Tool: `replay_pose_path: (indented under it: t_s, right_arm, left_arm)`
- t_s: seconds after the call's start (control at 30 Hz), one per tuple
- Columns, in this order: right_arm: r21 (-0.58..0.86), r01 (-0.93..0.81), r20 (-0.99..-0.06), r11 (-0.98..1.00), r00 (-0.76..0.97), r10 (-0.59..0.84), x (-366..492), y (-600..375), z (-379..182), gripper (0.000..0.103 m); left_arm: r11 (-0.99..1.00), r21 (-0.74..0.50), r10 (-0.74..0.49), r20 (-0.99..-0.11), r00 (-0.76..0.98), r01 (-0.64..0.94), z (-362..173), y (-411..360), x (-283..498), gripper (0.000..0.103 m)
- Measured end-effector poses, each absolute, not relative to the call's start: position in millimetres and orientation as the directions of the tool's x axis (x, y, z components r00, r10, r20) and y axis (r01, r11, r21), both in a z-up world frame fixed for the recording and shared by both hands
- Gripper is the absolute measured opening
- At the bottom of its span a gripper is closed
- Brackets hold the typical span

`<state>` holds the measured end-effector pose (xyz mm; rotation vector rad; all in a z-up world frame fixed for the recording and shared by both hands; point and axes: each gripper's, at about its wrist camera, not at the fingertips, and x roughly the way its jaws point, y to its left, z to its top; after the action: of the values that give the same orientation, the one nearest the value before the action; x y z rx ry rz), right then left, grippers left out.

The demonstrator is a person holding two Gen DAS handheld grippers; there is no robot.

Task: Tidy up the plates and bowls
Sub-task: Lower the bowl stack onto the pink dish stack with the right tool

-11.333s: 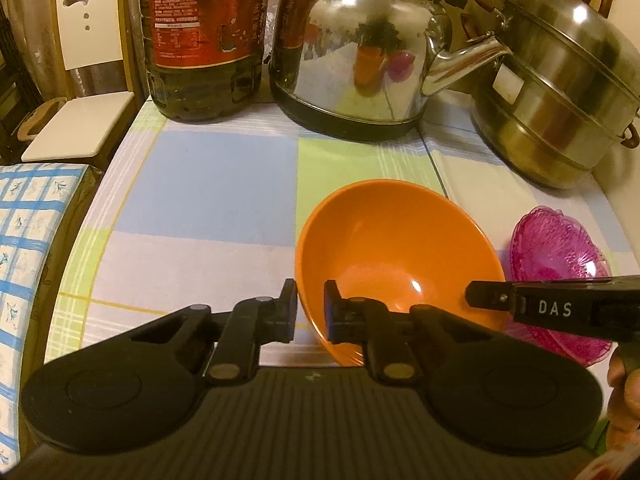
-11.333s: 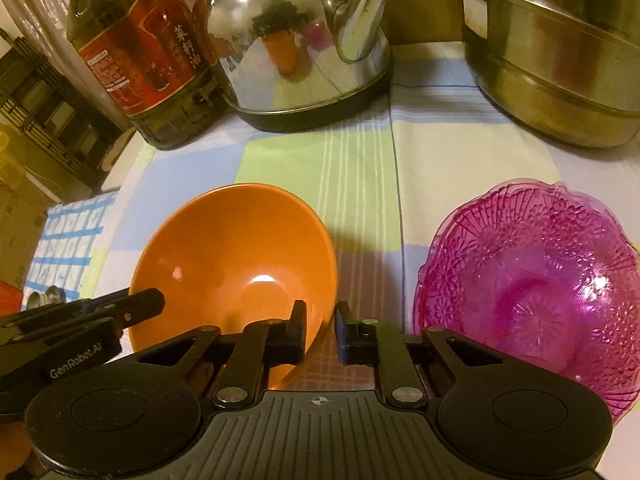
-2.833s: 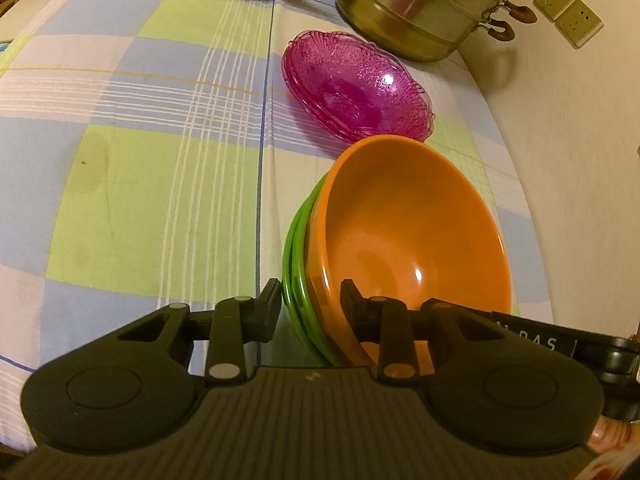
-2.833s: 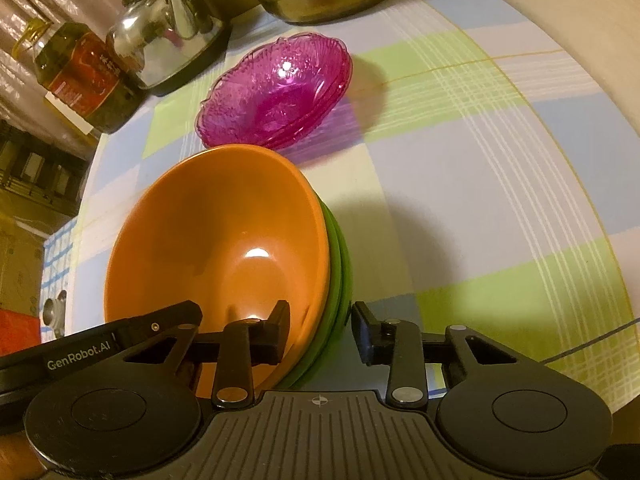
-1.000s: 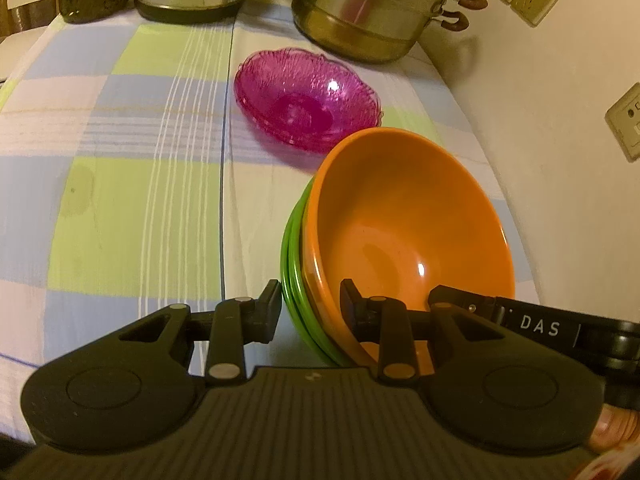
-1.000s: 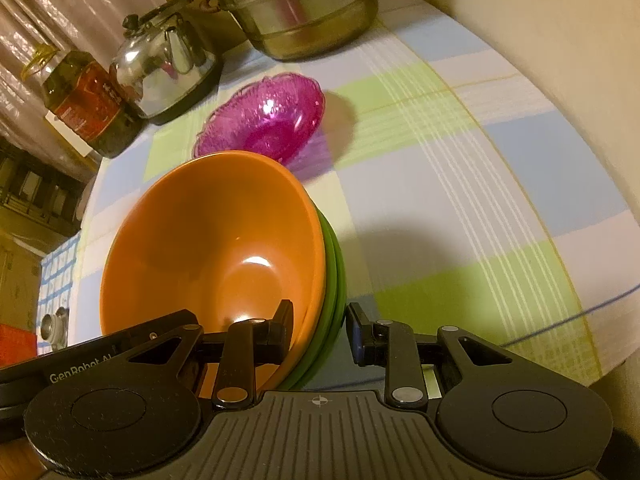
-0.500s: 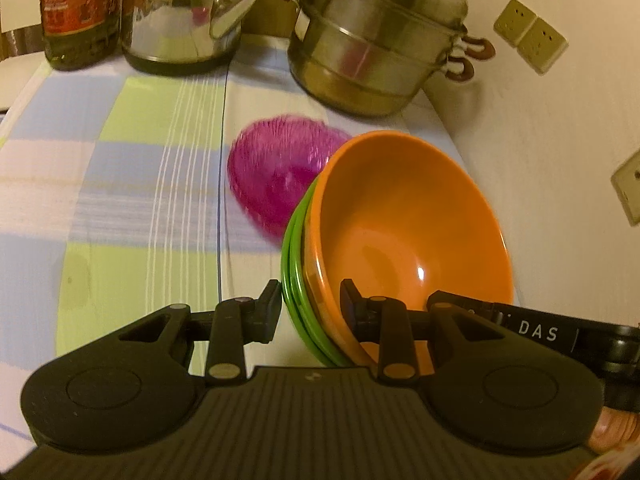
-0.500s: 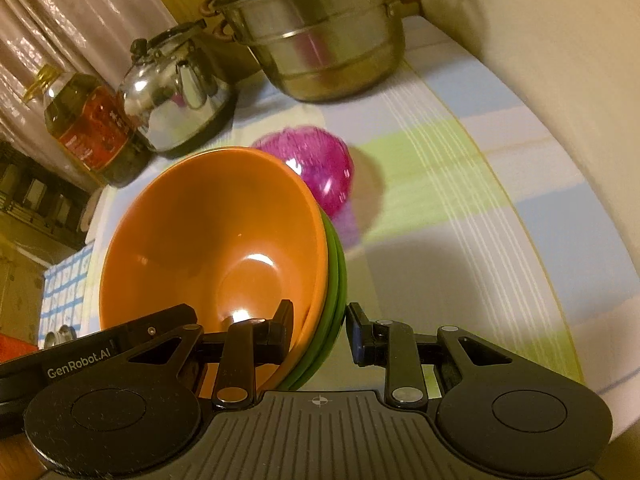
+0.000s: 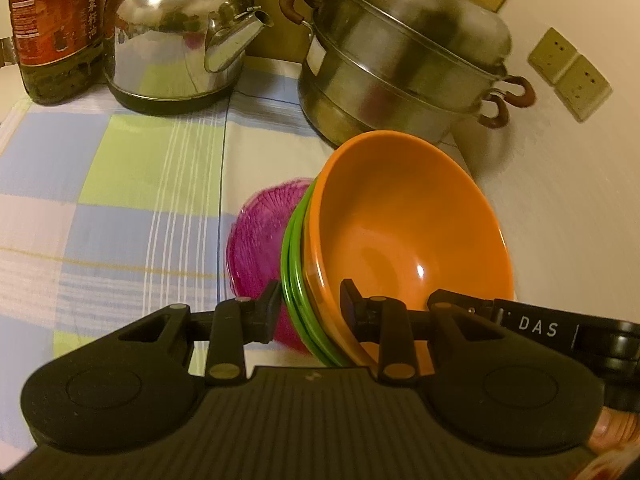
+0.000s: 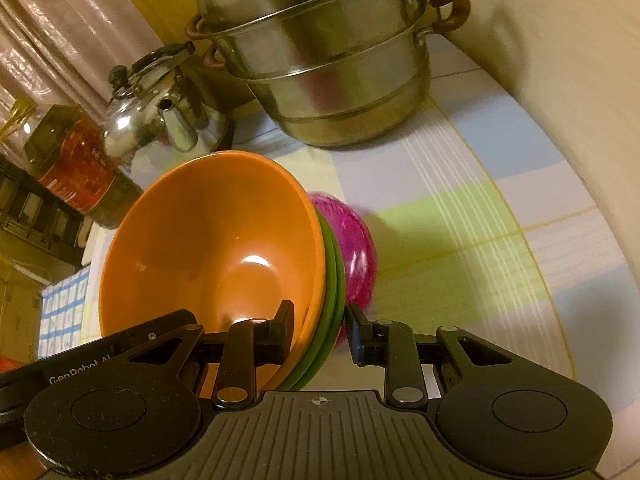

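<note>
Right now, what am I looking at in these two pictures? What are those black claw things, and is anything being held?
Each picture comes from a camera mounted on a hand-held gripper. The black claws are the left gripper and right gripper, worked by a person. Both pinch opposite rims of one stack: an orange bowl nested in green bowls. Behind the stack lies a pink glass dish on the checked tablecloth. At the back stand a steamer pot, a kettle and an oil bottle.
</note>
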<state>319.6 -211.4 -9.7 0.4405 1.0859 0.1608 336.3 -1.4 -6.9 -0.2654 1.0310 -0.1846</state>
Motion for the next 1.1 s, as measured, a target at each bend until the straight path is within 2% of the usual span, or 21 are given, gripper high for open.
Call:
replay_pose_path:
  t_s: [0.63,1.1]
  right_arm:
    - [0.413,0.097,-0.845,0.905,0.412,0.341,372,-203,-57,0.027]
    - [0.443,0.098,-0.826,0.891,0.431,0.363,371,-207,-64,0.028]
  left_arm:
    - [0.954,-0.301,-0.262,-0.852,0.453,-0.015,-52,8,383,0.028]
    - [0.95,-0.311,-0.277,-0.841,0.465,0.003,-55,10,384,0.029]
